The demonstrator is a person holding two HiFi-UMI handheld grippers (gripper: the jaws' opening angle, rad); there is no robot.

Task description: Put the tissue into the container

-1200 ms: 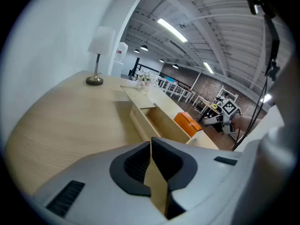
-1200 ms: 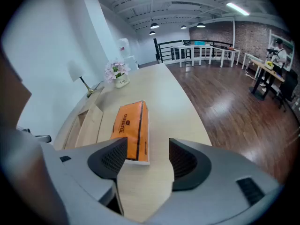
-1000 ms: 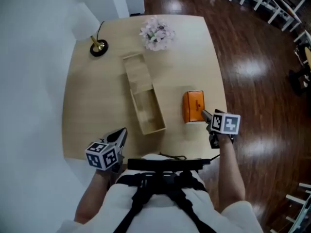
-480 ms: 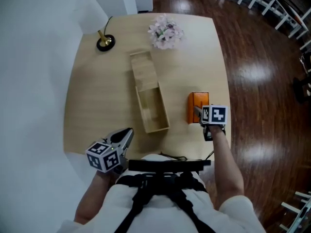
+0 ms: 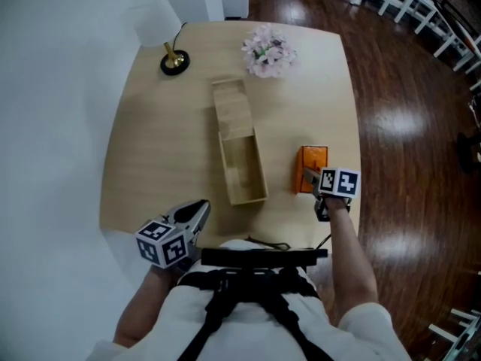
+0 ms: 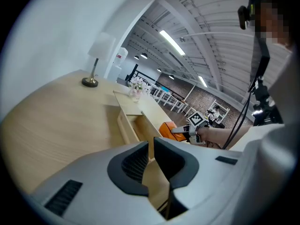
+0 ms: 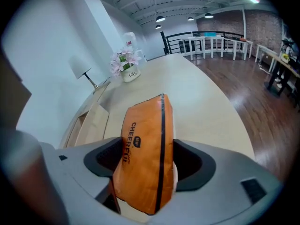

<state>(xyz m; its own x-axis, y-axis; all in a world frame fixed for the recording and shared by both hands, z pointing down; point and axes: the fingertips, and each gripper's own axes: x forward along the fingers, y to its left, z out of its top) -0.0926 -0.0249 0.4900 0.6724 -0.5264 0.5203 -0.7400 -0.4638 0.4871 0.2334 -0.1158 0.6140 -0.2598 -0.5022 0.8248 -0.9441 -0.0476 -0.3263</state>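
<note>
An orange tissue pack (image 5: 312, 164) lies on the table's right side, to the right of the long open wooden container (image 5: 260, 164). My right gripper (image 5: 310, 179) is at the pack's near end. In the right gripper view the pack (image 7: 145, 144) fills the gap between the jaws, which are closing, and both pads touch its sides. The container (image 7: 89, 121) shows to the left there. My left gripper (image 5: 198, 210) hangs over the table's near left edge, shut and holding nothing. The left gripper view shows its jaws (image 6: 151, 149) together, with the container (image 6: 140, 121) ahead.
A small lamp (image 5: 173, 60) stands at the table's (image 5: 150, 149) far left and a pot of pink flowers (image 5: 268, 51) at the far middle. Dark wooden floor (image 5: 406, 126) lies right of the table, with white chairs (image 5: 421, 6) farther off.
My right gripper has moved forward onto the near end of the tissue pack, so the pack now sits between its jaws. The left gripper has stayed in place.
</note>
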